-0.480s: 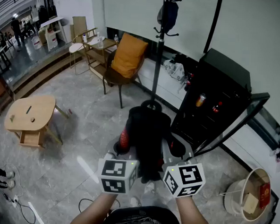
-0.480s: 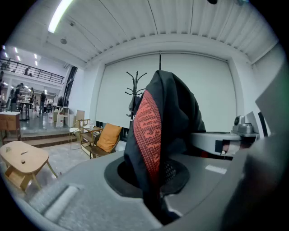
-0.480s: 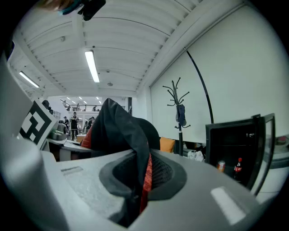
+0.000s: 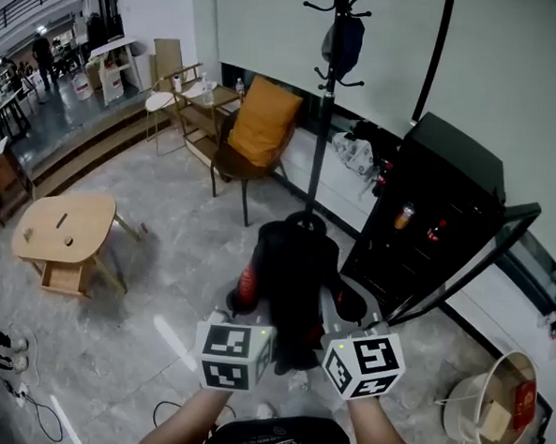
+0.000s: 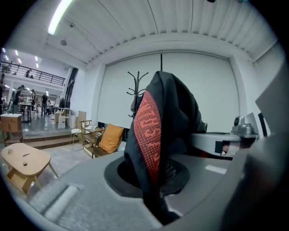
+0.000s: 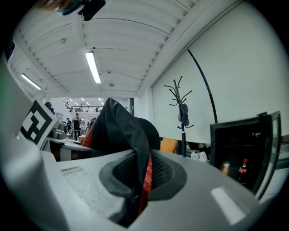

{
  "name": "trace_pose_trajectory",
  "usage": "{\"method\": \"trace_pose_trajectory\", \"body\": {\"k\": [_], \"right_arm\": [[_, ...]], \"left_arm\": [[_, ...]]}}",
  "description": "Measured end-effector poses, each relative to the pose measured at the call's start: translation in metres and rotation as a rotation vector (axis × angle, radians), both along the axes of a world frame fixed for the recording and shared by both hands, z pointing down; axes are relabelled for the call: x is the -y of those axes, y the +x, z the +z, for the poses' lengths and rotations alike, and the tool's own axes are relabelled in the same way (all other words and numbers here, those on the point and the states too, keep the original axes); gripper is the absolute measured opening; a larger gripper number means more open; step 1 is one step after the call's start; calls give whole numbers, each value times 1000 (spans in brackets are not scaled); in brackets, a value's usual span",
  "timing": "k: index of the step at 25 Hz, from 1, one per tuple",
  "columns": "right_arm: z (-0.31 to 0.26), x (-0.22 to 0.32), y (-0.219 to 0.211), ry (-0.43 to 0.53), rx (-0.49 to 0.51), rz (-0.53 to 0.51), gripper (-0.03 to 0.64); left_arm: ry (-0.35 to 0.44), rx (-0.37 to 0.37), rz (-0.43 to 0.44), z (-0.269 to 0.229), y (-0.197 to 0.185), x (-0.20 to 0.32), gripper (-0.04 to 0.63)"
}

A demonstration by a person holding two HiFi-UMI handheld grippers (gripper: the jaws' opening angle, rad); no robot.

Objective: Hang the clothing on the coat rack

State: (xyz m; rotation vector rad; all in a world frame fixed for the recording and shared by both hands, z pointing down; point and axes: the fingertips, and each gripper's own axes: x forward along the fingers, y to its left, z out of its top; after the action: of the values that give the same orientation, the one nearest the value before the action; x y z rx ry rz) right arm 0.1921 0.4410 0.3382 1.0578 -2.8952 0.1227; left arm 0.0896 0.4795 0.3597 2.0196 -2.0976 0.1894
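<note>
A black garment with a red patterned band [image 4: 289,278] hangs bunched between my two grippers, held in front of me. My left gripper [image 4: 246,306] is shut on its left part; the red band [image 5: 149,135] rises straight out of the closed jaws. My right gripper [image 4: 340,314] is shut on the other part, where black cloth with a red edge [image 6: 135,167] is pinched. The black coat rack [image 4: 328,97] stands ahead beyond the garment, with a dark bag [image 4: 343,42] on one upper hook. The same coat rack [image 6: 181,113] shows in the right gripper view.
A black drinks fridge with its glass door open [image 4: 428,226] stands right of the rack. A chair with an orange cushion [image 4: 255,131] sits left of it, a low wooden table [image 4: 66,232] farther left. A white bucket [image 4: 488,393] is at lower right. Cables [image 4: 23,398] lie on the floor.
The view has tilted up slightly, so the rack's top hooks show more. Both grippers and the garment sit a little lower in the frame, grip unchanged.
</note>
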Motion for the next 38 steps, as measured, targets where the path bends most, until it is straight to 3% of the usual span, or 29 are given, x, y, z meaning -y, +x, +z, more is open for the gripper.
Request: {"method": "trace_pose_trajectory", "body": {"k": [16, 38], "right_arm": [[17, 95, -31, -23, 16, -119, 35], [17, 259, -25, -25, 22, -131, 35]], "left_arm": [[-24, 21, -94, 9, -24, 91, 23], [-31, 30, -99, 13, -15, 255, 23]]}}
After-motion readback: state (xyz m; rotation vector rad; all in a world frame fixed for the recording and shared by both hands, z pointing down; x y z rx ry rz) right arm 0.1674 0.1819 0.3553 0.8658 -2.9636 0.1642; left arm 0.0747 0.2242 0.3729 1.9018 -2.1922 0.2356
